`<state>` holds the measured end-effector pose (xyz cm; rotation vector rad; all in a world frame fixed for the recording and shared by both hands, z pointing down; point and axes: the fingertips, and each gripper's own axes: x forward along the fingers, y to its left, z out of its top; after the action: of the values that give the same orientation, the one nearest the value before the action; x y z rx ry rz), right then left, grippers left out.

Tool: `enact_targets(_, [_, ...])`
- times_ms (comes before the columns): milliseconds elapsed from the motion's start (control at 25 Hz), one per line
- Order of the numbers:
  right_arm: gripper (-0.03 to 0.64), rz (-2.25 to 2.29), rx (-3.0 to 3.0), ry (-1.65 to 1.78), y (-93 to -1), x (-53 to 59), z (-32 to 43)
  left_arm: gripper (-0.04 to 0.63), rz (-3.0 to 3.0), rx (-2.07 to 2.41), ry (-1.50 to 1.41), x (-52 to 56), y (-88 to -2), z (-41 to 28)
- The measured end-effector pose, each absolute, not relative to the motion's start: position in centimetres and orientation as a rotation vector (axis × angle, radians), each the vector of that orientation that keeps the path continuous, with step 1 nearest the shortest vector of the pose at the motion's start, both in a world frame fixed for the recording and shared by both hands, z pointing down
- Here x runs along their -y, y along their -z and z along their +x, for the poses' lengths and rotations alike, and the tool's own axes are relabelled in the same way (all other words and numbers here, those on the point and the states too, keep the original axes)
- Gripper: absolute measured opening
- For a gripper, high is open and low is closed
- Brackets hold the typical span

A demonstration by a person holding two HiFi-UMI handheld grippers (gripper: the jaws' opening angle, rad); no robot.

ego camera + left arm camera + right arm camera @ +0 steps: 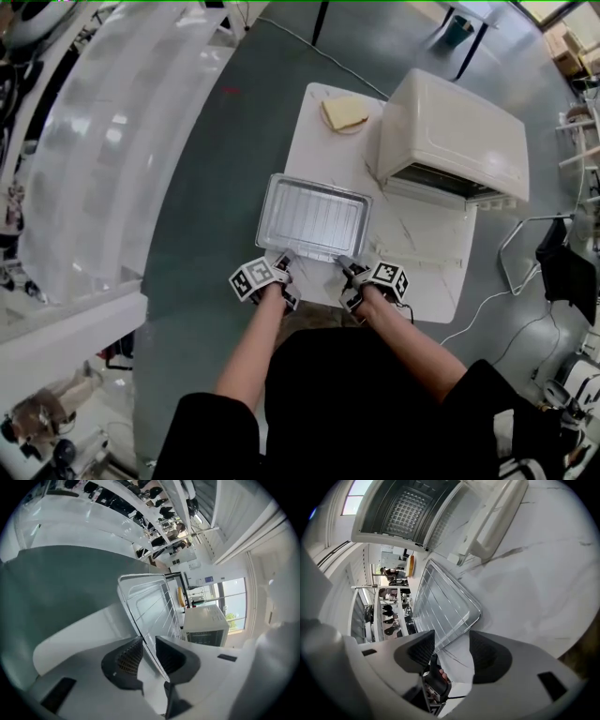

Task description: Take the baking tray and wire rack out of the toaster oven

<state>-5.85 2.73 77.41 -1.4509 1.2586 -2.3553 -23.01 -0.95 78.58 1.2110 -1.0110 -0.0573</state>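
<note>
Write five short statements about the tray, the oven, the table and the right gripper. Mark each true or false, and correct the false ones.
1. The baking tray lies on the table, outside the toaster oven. True.
2. The oven's door is shut. False: it hangs open.
3. The right gripper is clamped on the tray. False: its jaws stand wide apart at the tray's near rim, and the pads do not press on it.
4. A bread slice lies at the table's far end. True.
5. The wire rack lies in the tray. True.
</note>
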Motion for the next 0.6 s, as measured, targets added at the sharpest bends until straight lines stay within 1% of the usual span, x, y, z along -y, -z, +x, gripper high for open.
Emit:
enact_targets(160, [0.233,-1.445,-1.254,2.345,-76.8,-3.1,-5.3,0.138,1.284,1.038,-0.13,0.7,-78.6,-22.7])
enact_targets(280, [0.233,-1.447,-1.262,2.336,-76.3,-3.1,-4.7,0.144,1.281,1.05,-0.158,0.6,-78.3,-22.5])
enact_targets(360, [0.233,-1.446,-1.269,2.333,-76.1,-3.1,-4.4,0.172,1.262,1.067,-0.165,0.4,-78.3,-22.5])
enact_targets(480, [0.233,-1.437,-1.276,2.323,-75.7,-3.2,-3.9,0.192,1.253,1.104,-0.192,-0.1,-78.5,-22.8])
enact_targets(600, [0.233,-1.426,-1.337,2.283,-74.6,-2.9,-3.6,0.193,1.272,1.109,-0.183,-0.3,-78.0,-22.8])
